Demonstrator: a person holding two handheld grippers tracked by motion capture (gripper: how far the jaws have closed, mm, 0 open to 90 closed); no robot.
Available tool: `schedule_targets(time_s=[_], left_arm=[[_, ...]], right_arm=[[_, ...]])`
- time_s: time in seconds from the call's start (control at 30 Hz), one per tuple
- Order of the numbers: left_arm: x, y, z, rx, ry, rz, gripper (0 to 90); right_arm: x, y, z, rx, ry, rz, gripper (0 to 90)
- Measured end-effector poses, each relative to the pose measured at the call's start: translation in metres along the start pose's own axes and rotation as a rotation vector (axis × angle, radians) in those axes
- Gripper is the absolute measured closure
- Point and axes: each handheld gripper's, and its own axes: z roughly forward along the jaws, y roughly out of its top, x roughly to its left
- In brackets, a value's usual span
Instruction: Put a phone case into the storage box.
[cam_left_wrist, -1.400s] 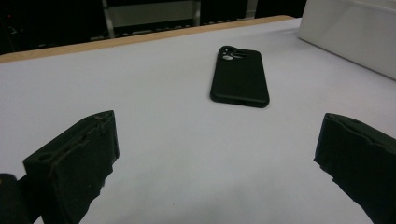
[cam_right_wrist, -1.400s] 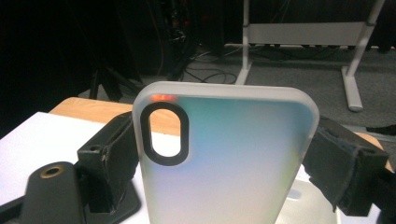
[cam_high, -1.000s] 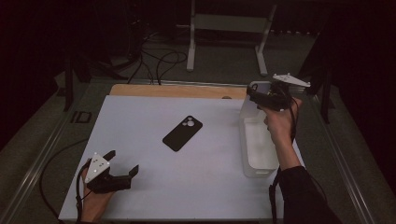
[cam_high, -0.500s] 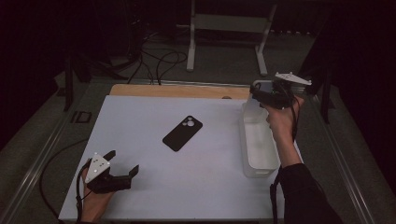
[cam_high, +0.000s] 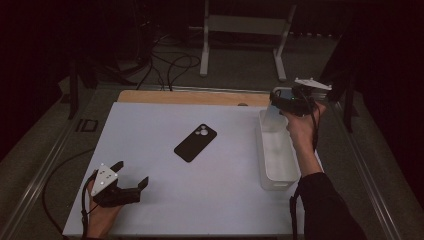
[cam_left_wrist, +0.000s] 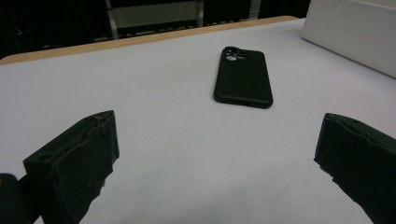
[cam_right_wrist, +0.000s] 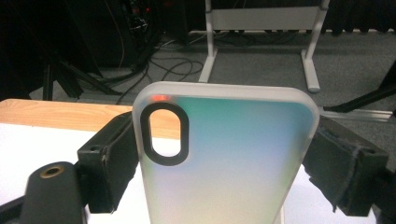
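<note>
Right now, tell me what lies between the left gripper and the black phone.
Nothing: in the left gripper view, bare white table runs from the open left gripper to the black phone. The high view shows the same gap.

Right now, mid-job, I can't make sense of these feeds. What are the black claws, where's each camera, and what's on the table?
A person holds a two-jaw tool in each hand. The high view looks down on the white table. The other two cameras ride on the tools. The left gripper is open and holds nothing; ahead of it lies a black phone. A white bin stands at the right. The right gripper clamps a translucent phone case upright between its fingers, above the bin's far end.
</note>
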Motion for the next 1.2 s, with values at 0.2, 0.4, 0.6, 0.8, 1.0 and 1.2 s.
schedule_targets(time_s=[0.2,0.4,0.6,0.8,1.0,1.2], left_arm=[[0.000,0.000,0.000,0.000,0.004,-0.001,0.1],[0.001,0.000,0.000,-0.002,0.005,-0.002,0.1],[0.000,0.000,0.000,-0.004,0.006,-0.002,0.2],[0.000,0.000,0.000,-0.002,0.005,0.002,0.2],[0.000,0.000,-0.001,-0.005,0.005,-0.001,0.1],[0.001,0.000,-0.001,-0.006,0.003,0.000,0.2]], right_arm=[[0.000,-0.003,0.007,0.016,-0.019,-0.005,16.8],[0.000,-0.006,0.014,0.031,-0.034,-0.002,16.8],[-0.003,-0.014,0.023,0.059,-0.051,0.007,16.8],[-0.003,-0.020,0.031,0.076,-0.060,0.002,16.8],[0.000,-0.025,0.042,0.104,-0.074,-0.023,16.8],[-0.001,-0.032,0.051,0.130,-0.089,-0.020,16.7]])
